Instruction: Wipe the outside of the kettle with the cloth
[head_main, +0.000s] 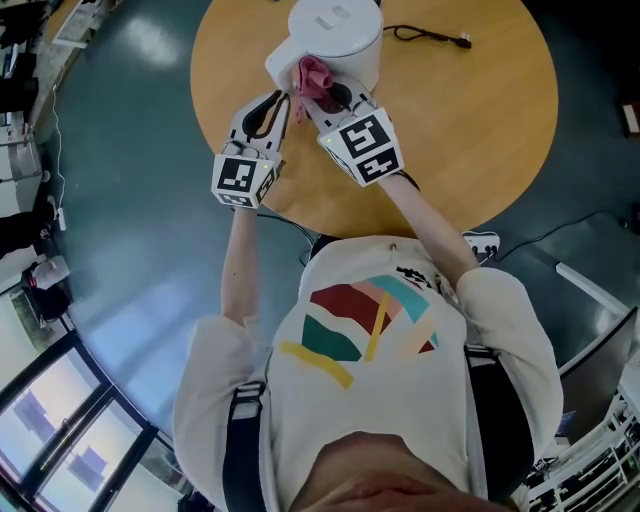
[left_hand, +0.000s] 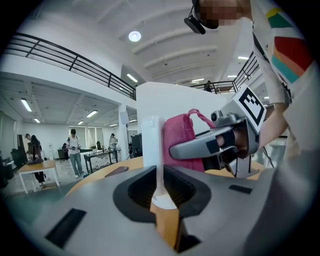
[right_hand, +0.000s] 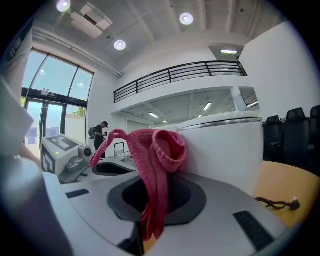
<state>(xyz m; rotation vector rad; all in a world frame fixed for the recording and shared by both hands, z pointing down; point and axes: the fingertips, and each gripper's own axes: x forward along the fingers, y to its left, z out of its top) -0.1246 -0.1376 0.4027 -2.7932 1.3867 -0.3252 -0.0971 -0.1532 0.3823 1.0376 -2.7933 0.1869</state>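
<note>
Cloth (right_hand: 156, 150) of pink knitted fabric is pinched between the fingers of the right gripper (right_hand: 150, 227), which are closed narrow on its lower part. Above the fingertips it stands up in a folded bunch, with one loose loop going to the left. Just behind the bunch, on the far side of these fingers, is the white round plastic kettle (right_hand: 225, 150), and the cloth touches its wall. In the head view the right gripper (head_main: 318, 98) holds the cloth (head_main: 313, 75) against the near side of the kettle (head_main: 335, 30).

The left gripper (left_hand: 159, 200) has its fingers closed on a thin white upright strip (left_hand: 150, 150). This seems to be the handle of the kettle, though the view is too close to be sure. Beyond its fingertips, slightly to the right, is the cloth (left_hand: 180, 145). From above, the left gripper (head_main: 275, 100) is just beside the right one.

The kettle stands on a round light-brown wooden table (head_main: 470, 130). A thin black cable (head_main: 430, 37) lies on the table, well apart from both pairs of fingers
</note>
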